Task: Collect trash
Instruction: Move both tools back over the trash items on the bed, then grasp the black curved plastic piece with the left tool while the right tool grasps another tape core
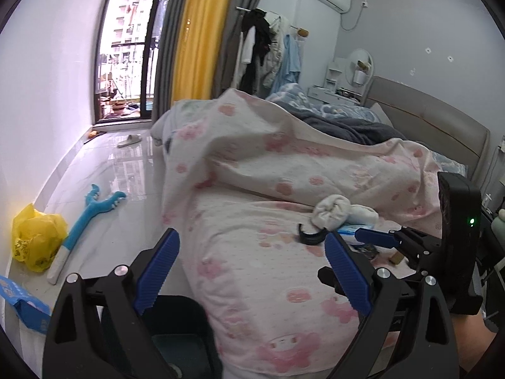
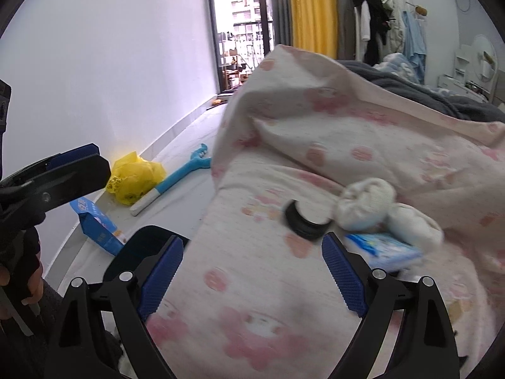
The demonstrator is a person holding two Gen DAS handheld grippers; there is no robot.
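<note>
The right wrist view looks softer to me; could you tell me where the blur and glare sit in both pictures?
Right wrist view: motion blur smears the black ring and pink bedding. Left wrist view: sharper; glare on the glossy floor, balcony door overexposed.

White quilt (image 2: 315,284) with pink prints, yellow bag (image 2: 135,177), blue box (image 2: 94,224).

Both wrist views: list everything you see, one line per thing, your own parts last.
quilt: one, pink-patterned, on the bed.
black ring: one, on the quilt.
socks: two white bundles, beside the ring.
blue packet: one, under the socks.
yellow bag: one, on the floor by the wall.
blue toy: one, on the floor.
blue box: one, on the floor.
slipper: one, pale, near the window.
dark bin: one, below the grippers.
left gripper: open, empty.
right gripper: open, empty.
</note>
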